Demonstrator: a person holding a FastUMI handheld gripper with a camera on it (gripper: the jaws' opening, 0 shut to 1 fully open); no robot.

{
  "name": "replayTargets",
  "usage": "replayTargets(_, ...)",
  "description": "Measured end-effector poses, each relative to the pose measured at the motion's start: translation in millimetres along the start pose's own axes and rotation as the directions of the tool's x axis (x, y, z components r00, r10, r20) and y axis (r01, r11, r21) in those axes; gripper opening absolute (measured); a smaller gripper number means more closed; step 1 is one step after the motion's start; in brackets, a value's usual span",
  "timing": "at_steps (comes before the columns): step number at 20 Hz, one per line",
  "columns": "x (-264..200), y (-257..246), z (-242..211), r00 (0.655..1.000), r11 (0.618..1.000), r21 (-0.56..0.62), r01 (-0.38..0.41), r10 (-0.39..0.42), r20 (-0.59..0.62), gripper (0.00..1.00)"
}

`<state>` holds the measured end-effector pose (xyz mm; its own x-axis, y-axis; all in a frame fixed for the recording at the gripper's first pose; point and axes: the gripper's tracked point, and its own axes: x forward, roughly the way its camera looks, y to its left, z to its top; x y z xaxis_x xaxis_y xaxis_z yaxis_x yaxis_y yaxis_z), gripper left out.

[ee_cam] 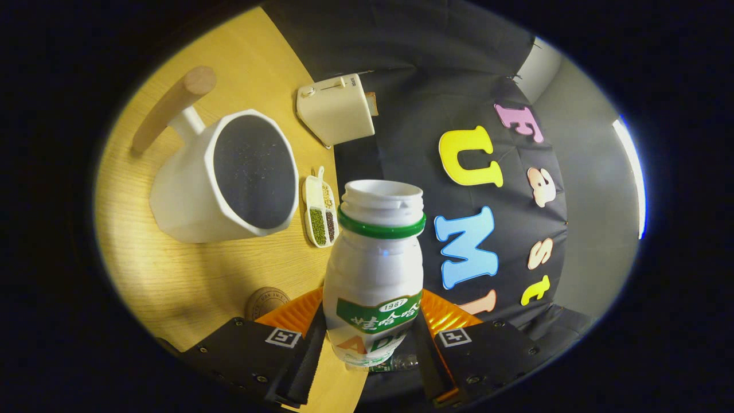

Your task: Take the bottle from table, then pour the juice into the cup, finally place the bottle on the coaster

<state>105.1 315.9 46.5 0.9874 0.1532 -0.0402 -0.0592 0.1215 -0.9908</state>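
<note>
My gripper (371, 338) is shut on a white plastic bottle (375, 269) with a green neck ring and a green label; the cap is off and its mouth is open. The view is rolled, so the bottle is held tilted over the wooden table (189, 275). Beyond the bottle's mouth, a little to the left, stands a large white faceted cup (223, 180) with a dark inside and a long wooden handle (172, 109). A round brown coaster (266, 302) lies on the table just ahead of the left finger, partly hidden by it.
A small white dish (321, 209) with green and dark beans lies between the cup and the bottle's mouth. A cream toaster-like box (338, 109) stands at the table's far edge by the black cloth wall.
</note>
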Motion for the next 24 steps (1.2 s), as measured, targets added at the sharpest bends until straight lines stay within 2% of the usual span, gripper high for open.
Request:
replayTargets(12, 0.9, -9.0, -1.3, 0.999, 0.986, -0.164, 0.025, -0.028, -0.016, 0.72)
replayTargets(24, -3.5, -21.5, 4.6, 0.999, 0.953, -0.302, 0.035, -0.040, -0.011, 0.72)
